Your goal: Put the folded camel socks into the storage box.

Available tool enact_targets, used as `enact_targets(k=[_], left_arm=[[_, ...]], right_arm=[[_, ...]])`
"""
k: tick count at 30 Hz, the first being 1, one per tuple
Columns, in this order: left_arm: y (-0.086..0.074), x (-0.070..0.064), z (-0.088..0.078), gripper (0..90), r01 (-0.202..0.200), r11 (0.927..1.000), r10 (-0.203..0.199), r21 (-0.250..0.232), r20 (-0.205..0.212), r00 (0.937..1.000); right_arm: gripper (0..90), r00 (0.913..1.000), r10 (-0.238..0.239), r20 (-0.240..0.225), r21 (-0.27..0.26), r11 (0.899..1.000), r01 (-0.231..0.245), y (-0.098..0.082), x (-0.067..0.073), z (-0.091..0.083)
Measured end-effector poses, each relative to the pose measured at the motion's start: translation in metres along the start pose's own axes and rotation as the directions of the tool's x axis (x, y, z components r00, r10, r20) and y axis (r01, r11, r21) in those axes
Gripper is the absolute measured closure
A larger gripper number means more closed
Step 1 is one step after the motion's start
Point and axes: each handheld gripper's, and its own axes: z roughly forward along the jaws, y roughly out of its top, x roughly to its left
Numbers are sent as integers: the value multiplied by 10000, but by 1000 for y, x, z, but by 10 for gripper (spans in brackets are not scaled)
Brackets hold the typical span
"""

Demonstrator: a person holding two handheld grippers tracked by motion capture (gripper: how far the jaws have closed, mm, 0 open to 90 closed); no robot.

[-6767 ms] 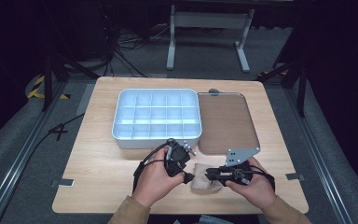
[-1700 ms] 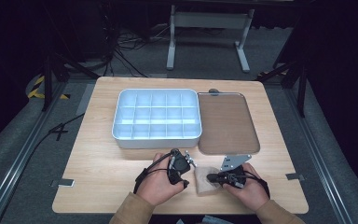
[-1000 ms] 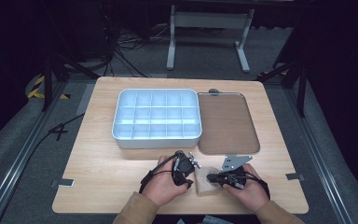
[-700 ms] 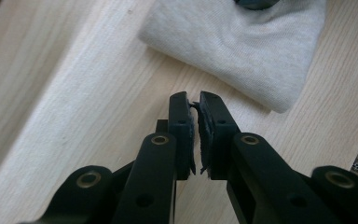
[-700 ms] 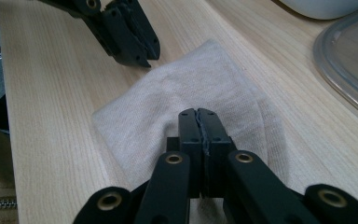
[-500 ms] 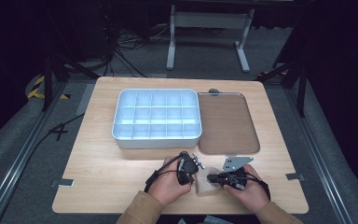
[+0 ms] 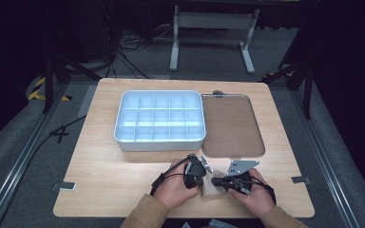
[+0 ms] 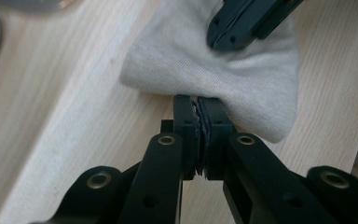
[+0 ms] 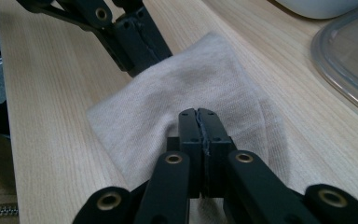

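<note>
A small beige cloth [image 7: 211, 186] lies folded on the wooden table near its front edge, between two hands. My left gripper [image 7: 202, 180] comes at it from the left. In the left gripper view its jaws are shut on the cloth's [image 8: 200, 60] near edge, pinching a fold at the left gripper [image 8: 198, 106]. My right gripper [image 7: 217, 182] comes from the right, and the right gripper [image 9: 199, 117] is shut on a raised fold of the cloth [image 9: 191, 79]. Each gripper view shows the other gripper across the cloth: the right gripper [image 8: 223, 39] and the left gripper [image 9: 147, 56].
A white tray with several compartments [image 7: 159, 143] stands mid-table, and a brown see-through lid [image 7: 230, 126] lies to its right. The lid's rim [image 9: 340, 70] is close behind the cloth. The table's front edge [image 7: 180, 214] is just below the hands.
The left hand and its gripper have moved right, toward the right gripper, and the cloth between them has bunched narrower. The right gripper has stayed almost still.
</note>
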Motion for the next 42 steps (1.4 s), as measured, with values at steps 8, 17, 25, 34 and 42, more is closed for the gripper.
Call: enact_targets(k=[8,17,25,34,42], left_arm=[[9,-7,-2,850,-528,9979,521,-364,-194,9985],[7,-6,-3,843,-431,9985,423,-343,-223,9989],[7,-3,-4,848,-526,9986,525,-80,-140,9985],[8,-4,-4,844,-563,9983,561,-140,-139,9983],[10,-6,-6,832,-599,9978,593,-287,-217,9980]], right_arm=[[894,10000,37,10,-12,10000,-37,-1,1,0],[890,9999,-74,124,111,9999,73,2,2,-5],[887,9951,781,603,50,9969,-785,-5,-20,-46],[893,9902,1212,690,1535,9795,-1306,-19,-27,-43],[892,9939,1006,443,1635,9808,-1066,-15,-16,-31]])
